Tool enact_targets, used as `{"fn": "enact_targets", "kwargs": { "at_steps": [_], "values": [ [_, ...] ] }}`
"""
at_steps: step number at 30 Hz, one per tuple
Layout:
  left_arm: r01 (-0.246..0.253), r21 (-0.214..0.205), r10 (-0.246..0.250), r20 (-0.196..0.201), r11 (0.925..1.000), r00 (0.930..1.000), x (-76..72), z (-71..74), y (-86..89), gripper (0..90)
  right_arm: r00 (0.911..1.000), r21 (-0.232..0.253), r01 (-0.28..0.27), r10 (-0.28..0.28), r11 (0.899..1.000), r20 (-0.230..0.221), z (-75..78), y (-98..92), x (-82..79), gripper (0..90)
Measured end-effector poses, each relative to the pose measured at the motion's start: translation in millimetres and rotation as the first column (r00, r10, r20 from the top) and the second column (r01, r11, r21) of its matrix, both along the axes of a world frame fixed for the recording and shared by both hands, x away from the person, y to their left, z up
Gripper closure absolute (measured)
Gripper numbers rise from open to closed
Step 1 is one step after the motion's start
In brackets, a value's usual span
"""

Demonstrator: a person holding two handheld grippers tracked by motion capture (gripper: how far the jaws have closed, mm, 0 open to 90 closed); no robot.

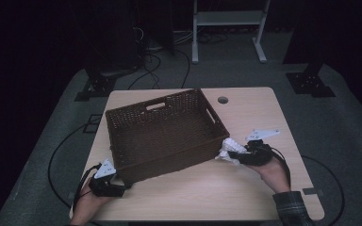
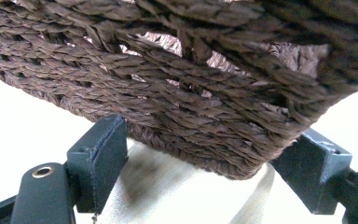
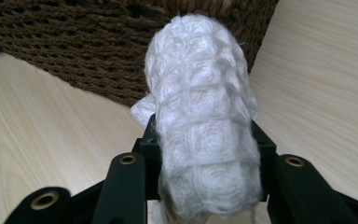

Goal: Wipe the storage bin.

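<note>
Progress is looking partial: the white knitted cloth [image 3: 205,140] is sitting clamped in the right gripper [image 1: 238,154], just outside the basket [image 1: 162,134], off its right near corner and low over the counter [image 1: 207,193]. Nothing is lying inside the basket as far as the high view is showing, so the loading step appears to be ahead, not behind. What is left, by my judgement, is lifting the cloth over the basket's right wall and letting it go inside.

Relative to the basket, the left gripper [image 1: 115,186] is sitting at the near left corner. In the left gripper view its jaws are standing apart, one on each side of the basket's bottom corner [image 2: 223,154]; the left jaw is looking close to the weave and the right one is standing a little off it, so I cannot tell whether either pad is actually pressing. The corner looks slightly raised off the counter there, with a shadow beneath it, so the basket is probably resting on or being steadied by that gripper.

The right hand [image 1: 273,172] is coming in from the basket's near right side, with the forearm angled up from the counter's near edge and the gripper pointing toward the basket wall, roughly level. The left hand [image 1: 92,200] is lying low at the counter's near edge, with its gripper aimed forward and slightly right into the basket's corner.
</note>
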State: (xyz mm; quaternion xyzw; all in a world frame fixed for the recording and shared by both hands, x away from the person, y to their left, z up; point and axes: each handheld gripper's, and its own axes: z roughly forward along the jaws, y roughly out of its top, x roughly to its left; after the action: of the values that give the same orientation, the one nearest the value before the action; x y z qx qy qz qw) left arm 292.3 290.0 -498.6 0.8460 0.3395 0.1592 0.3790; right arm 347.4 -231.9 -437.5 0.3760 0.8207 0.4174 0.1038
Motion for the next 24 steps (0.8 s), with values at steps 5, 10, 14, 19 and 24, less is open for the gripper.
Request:
{"fn": "enact_targets", "kwargs": {
  "at_steps": [5, 10, 14, 19, 24],
  "values": [
    [0.000, 0.001, 0.000, 0.000, 1.0000, 1.0000, 0.1, 0.1, 0.1, 20.3, 0.9999, -0.013, -0.003, 0.003, 1.000, -0.015, -6.8, 0.9, 0.6, 60.5],
    [0.000, 0.001, 0.000, 0.000, 1.0000, 1.0000, 0.0, 0.1, 0.1, 20.3, 0.9995, -0.017, -0.003, 0.002, 1.000, -0.030, -12.7, 1.4, 2.5, 60.5],
    [0.000, 0.000, 0.000, 0.000, 1.0000, 1.0000, 0.0, 0.0, 0.0, 20.4, 0.9994, -0.020, -0.006, 0.006, 1.000, -0.034, -15.9, 1.6, 3.4, 60.5],
    [0.001, 0.001, -0.001, -0.001, 1.0000, 1.0000, 0.1, 0.1, 0.1, 20.3, 0.9983, -0.025, -0.006, 0.005, 1.000, -0.058, -23.3, 1.3, 4.8, 60.5],
    [0.001, 0.001, -0.001, 0.000, 1.0000, 1.0000, 0.1, 0.0, 0.1, 20.4, 0.9965, -0.049, -0.015, 0.011, 0.999, -0.083, -31.3, 4.6, 6.5, 60.5]
  ]
}}
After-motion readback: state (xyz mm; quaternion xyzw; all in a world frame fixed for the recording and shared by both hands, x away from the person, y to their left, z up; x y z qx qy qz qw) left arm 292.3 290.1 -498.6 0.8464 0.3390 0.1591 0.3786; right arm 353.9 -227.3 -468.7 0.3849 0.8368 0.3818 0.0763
